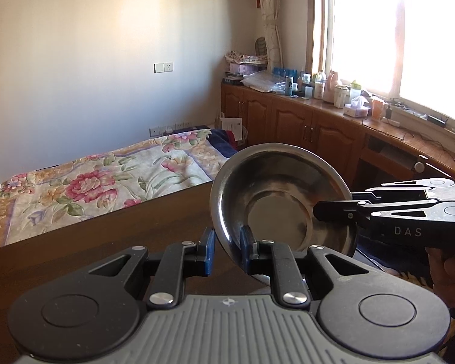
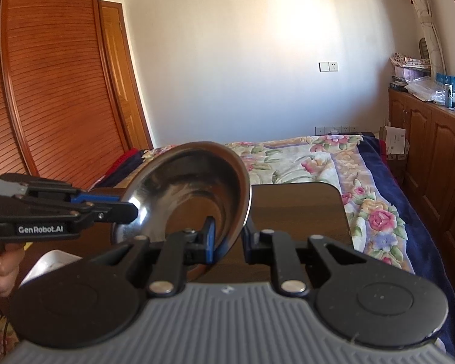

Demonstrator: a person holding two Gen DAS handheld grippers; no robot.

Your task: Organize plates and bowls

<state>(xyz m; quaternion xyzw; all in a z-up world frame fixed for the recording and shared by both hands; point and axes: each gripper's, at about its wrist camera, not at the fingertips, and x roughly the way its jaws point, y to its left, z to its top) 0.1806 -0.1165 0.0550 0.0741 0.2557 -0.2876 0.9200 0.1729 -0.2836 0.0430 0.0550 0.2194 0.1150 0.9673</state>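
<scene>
Between both grippers point(image 1: 226, 250) point(image 2: 227, 239), tilted steel bowl point(image 1: 276, 182).

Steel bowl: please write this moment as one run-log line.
object: steel bowl, tilted, above table | left gripper: astride near rim | right gripper: astride opposite rim | grip: unclear

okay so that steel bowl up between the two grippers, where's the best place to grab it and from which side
Grip the steel bowl by its thin rim, one finger inside and one outside the wall. It is tilted up on edge above the table, so opposite sides are open: the left gripper straddles the lower rim, the right gripper the opposite edge. The smooth curved body offers no other purchase.
</scene>
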